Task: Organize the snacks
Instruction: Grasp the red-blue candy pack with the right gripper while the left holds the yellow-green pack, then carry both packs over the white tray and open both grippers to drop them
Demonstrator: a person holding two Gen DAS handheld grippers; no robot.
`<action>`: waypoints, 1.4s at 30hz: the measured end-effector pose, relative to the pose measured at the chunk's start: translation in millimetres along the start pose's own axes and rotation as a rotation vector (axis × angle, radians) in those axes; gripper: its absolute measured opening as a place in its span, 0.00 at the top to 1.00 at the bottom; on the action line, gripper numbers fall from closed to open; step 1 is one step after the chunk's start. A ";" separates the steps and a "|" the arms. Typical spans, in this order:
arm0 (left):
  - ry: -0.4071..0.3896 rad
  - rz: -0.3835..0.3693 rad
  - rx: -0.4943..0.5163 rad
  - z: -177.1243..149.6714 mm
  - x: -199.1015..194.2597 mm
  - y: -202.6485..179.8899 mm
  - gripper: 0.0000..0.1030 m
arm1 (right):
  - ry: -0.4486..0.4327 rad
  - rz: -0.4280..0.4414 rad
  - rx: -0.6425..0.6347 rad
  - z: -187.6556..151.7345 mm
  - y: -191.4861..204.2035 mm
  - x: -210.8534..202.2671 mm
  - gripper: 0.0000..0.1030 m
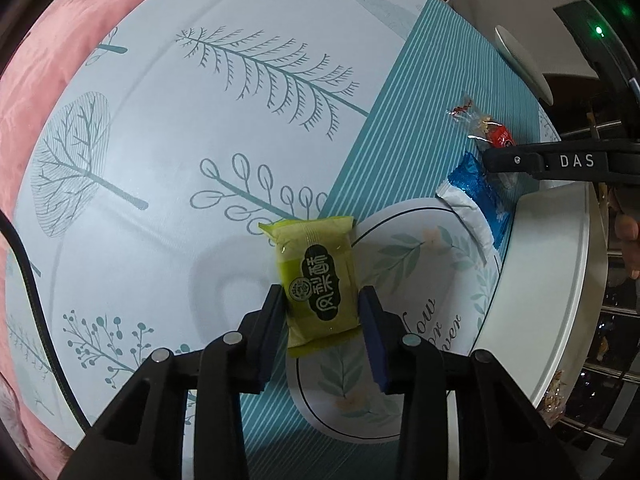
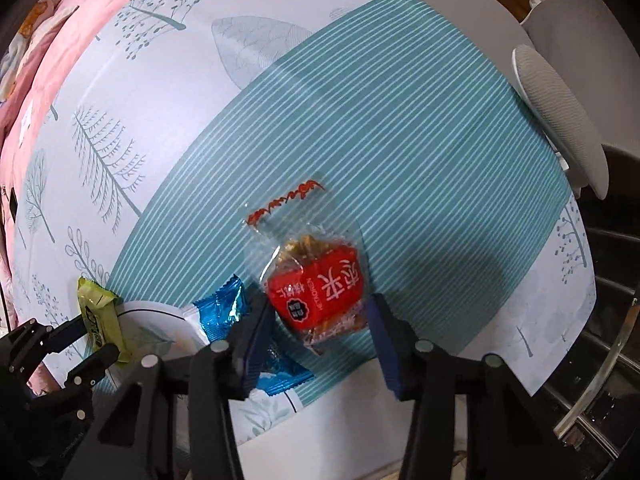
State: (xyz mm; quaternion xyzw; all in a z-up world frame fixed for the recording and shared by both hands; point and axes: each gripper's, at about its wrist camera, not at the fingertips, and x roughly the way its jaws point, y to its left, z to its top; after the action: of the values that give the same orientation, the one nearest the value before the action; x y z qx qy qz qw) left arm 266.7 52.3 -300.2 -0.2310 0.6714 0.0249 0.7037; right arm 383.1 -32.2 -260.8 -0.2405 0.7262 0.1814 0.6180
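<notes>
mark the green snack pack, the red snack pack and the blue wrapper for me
green snack pack (image 1: pixel 318 286), left wrist view, on its dark label
red snack pack (image 2: pixel 320 294), right wrist view, on the red label
blue wrapper (image 2: pixel 222 310), right wrist view, on its crinkled upper end

Indoor light, moderately bright, cool tint. Both views w/ heavy fisheye bulge, dark vignette at corners. Soft shadow on tablecloth (image 1: pixel 168 152) approx 7 o'clock from the green packet (image 1: pixel 316 284). Glare on blue wrapper (image 2: pixel 222 308). Centre sharp, edges smeared.
</notes>
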 end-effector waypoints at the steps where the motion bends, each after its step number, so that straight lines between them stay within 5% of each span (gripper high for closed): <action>1: 0.000 0.000 0.003 -0.5 -0.6 0.8 0.65 | -0.006 0.010 0.016 -1.1 -2.3 -0.6 0.55; 18: -0.057 0.002 -0.008 -37.5 -45.3 8.8 0.66 | -0.113 0.150 0.098 -23.0 3.4 -40.7 0.60; 19: -0.064 -0.003 -0.016 -41.6 -49.5 9.9 0.66 | -0.125 0.160 0.095 -24.4 6.2 -45.0 0.73; 28: -0.130 -0.011 -0.001 -71.8 -90.2 -0.8 0.66 | -0.211 0.230 0.092 -51.5 12.4 -85.9 0.73; 42: -0.227 -0.106 0.160 -133.4 -141.2 -66.1 0.66 | -0.345 0.354 0.227 -162.8 4.4 -140.3 0.73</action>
State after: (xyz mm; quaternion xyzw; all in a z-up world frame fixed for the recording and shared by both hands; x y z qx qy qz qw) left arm 151.3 -15.6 -144.8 -0.2051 0.5743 -0.0397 0.7915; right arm 265.5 -102.3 -95.1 -0.0045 0.6565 0.2421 0.7145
